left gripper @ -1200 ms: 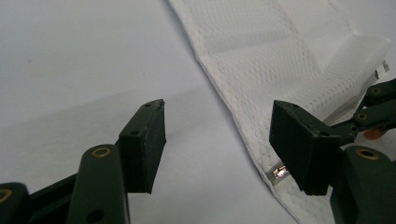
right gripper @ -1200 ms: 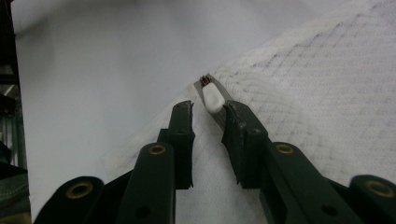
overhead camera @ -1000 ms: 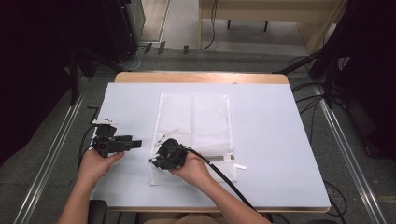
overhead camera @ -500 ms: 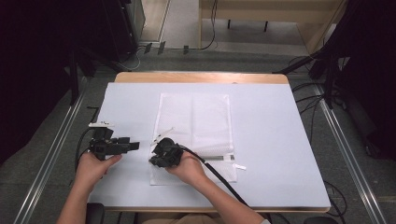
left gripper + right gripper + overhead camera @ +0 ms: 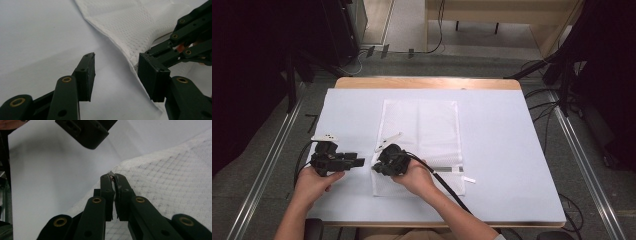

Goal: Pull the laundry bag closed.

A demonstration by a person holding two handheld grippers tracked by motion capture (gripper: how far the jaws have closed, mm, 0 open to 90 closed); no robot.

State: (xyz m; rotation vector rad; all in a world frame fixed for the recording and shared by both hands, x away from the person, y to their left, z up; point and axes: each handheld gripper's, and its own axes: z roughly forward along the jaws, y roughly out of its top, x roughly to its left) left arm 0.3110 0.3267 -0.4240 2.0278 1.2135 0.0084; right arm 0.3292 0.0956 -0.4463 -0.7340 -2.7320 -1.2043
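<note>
From the high view, a white mesh bag lies flat on the pale table cover, lengthwise away from the person, its near end close to the table's near edge. The right gripper, held in the right hand, sits at the bag's near left edge, with its cable trailing back across the bag's near end. The left gripper, in the left hand, rests on the cover just left of the bag, jaws pointing toward the bag and the right gripper.

In the left gripper view, the left gripper has its jaws spread wide with nothing between them but bare cover and the bag's hem; the edge of the bag runs just beside the right-hand jaw. The right gripper's linkage shows beyond, at the bag's lifted edge.

In the right gripper view, the right gripper has its jaws pressed together on a pinched fold of the bag's edge, which rises in a ridge at the tips. One jaw of the left gripper hangs above, past the bag's edge.
</note>
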